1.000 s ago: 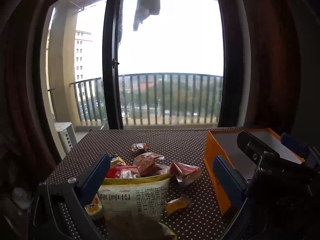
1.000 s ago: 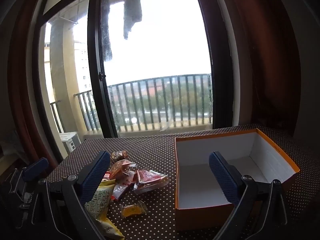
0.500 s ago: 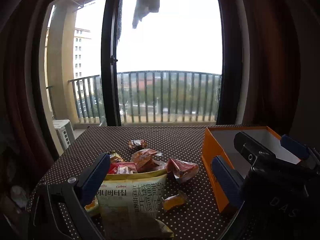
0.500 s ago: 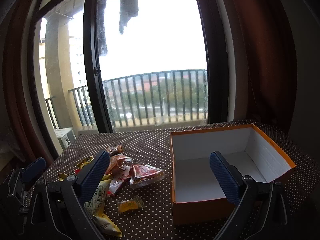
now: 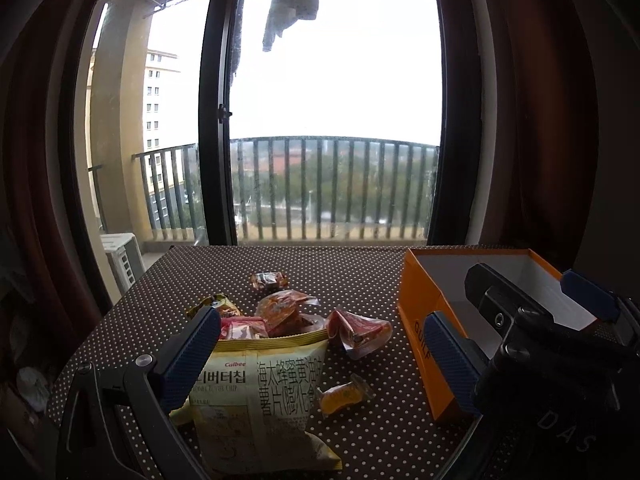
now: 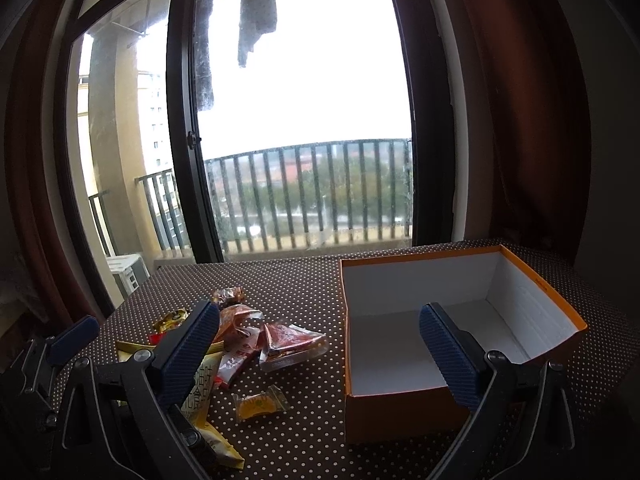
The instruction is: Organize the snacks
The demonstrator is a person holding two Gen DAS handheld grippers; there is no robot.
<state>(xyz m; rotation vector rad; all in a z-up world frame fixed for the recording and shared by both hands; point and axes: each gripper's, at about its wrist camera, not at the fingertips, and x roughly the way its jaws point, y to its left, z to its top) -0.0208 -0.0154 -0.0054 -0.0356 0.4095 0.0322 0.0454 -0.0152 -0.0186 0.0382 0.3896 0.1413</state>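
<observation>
A pile of snacks lies on the dotted table: a big yellow chip bag, a small yellow candy, a red packet, an orange-red packet and a small wrapped sweet. An orange box with a white inside stands to their right, nothing in it. My left gripper is open, hovering just over the chip bag. My right gripper is open, near the box's front-left corner, holding nothing.
The brown polka-dot tablecloth runs to a tall window with a dark frame and balcony railing behind. Dark red curtains hang at both sides. In the left wrist view the right gripper's body stands before the box.
Both views have tipped slightly downward and drawn a little closer to the table; the snacks and box sit lower and larger in frame. Both grippers stay open.
</observation>
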